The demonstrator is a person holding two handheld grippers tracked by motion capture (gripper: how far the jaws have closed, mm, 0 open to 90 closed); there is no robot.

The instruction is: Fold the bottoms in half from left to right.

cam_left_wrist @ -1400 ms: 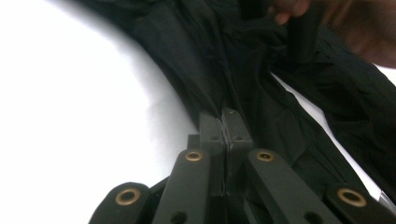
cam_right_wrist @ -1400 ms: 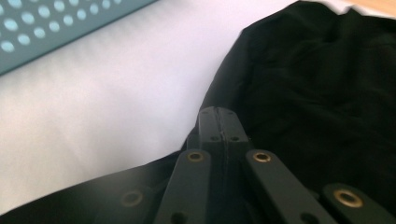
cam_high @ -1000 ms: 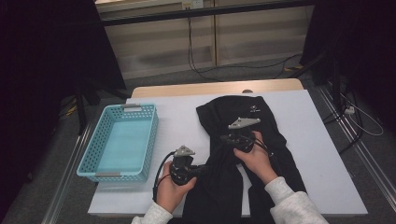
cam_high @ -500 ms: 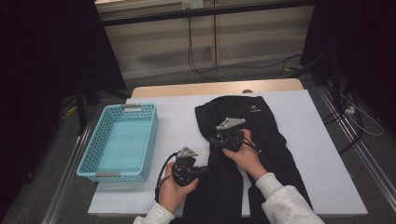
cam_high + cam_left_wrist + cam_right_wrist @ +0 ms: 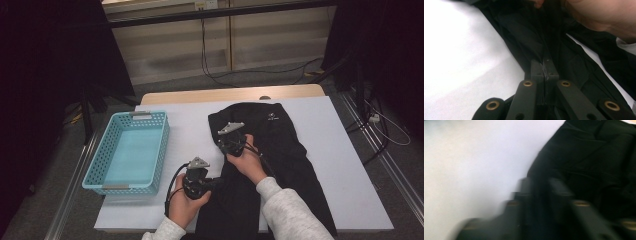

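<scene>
White tabletop (image 5: 320,150) is carrying my work, dark curtains hanging on both sides. At far left, a light-blue perforated basket (image 5: 129,152) is sitting apart from the cloth. My left gripper (image 5: 210,183) is pinching the left edge of the black garment (image 5: 280,150), jaws fully together with a fold of fabric (image 5: 541,53) caught between them. My right gripper (image 5: 226,145) is sitting on the garment's upper left edge; its jaws have just been closing and are standing nearly together, view blurred, and I cannot tell whether cloth is being gripped. Garment is lying spread across the table's middle.
</scene>
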